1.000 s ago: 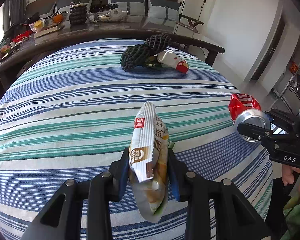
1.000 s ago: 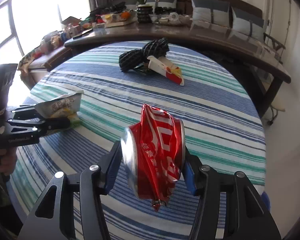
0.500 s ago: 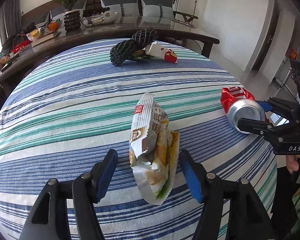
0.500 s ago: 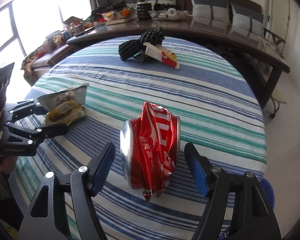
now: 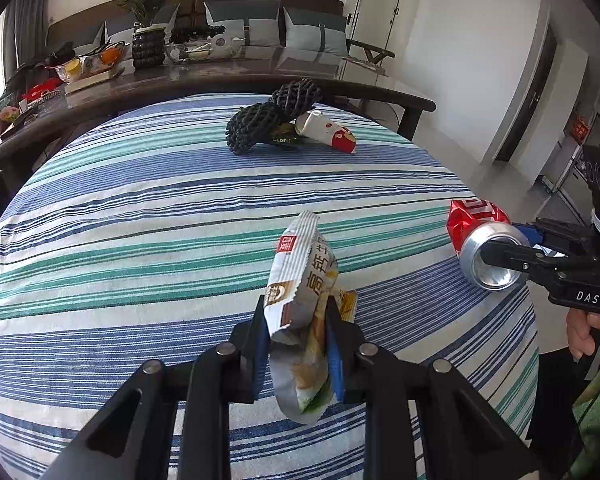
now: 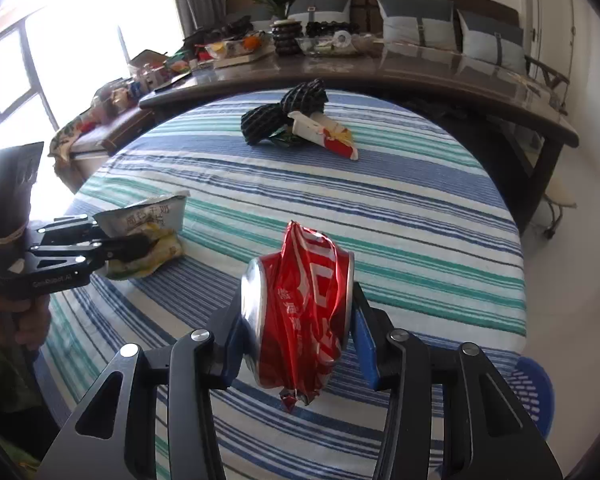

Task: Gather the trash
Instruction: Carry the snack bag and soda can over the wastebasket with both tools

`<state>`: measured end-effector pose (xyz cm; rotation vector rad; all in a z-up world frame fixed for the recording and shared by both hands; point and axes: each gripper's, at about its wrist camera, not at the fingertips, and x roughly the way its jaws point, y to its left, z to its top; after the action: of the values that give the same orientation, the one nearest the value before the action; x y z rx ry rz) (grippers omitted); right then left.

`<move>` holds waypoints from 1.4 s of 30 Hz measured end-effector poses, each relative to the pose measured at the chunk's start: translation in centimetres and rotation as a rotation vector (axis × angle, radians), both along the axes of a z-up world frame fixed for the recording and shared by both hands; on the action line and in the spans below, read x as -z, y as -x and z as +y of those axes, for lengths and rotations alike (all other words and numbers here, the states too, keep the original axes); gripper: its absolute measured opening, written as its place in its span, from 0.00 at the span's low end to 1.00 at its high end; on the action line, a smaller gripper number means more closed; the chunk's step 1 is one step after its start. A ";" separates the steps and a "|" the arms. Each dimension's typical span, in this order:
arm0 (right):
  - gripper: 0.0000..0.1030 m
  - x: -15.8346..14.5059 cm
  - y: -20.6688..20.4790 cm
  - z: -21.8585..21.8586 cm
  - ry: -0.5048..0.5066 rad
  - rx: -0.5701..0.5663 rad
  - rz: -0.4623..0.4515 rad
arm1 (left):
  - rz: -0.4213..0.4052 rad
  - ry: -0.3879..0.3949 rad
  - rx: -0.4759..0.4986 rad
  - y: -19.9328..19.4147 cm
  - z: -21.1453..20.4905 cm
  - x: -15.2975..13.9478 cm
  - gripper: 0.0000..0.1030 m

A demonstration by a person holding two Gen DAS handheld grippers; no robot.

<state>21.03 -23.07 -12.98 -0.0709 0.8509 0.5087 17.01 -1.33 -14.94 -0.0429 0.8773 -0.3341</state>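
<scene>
Both grippers level: left (image 5: pixel 298 344) pinches wrapper (image 5: pixel 304 300), right (image 6: pixel 298 332) clamps can (image 6: pixel 300 312).

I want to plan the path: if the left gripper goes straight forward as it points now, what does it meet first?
Probably the black foam netting in the far pile; the striped tablecloth between looks free, though depth is uncertain.
</scene>
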 end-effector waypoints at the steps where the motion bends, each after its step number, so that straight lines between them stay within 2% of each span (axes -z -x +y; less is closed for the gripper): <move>1: 0.46 -0.1 0.1 -0.1 -0.002 -0.001 -0.003 | -0.004 0.007 0.001 0.1 -0.1 -0.2 0.22; 7: 0.46 -0.4 0.5 -0.9 -0.028 0.021 -0.004 | -0.041 0.006 0.026 1.0 -1.8 -1.6 0.20; 18: 0.46 -0.7 0.9 -2.1 -0.049 0.037 -0.011 | -0.059 -0.100 0.037 1.6 -6.1 -2.3 0.20; 24: 0.46 -0.7 1.2 -2.8 -0.049 0.046 -0.013 | -0.067 -0.130 0.034 1.6 -7.2 -2.5 0.20; 35: 0.46 -0.6 1.6 -3.2 -0.043 0.053 -0.016 | -0.061 -0.125 0.057 2.0 -9.1 -2.5 0.20; 42: 0.46 -0.4 1.8 -3.7 -0.050 0.056 -0.013 | -0.023 -0.107 0.073 1.9 -9.6 -1.7 0.19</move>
<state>19.20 -26.76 -12.55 -0.0045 0.8249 0.4765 15.12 -10.91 -13.29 0.0923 0.8740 -0.3550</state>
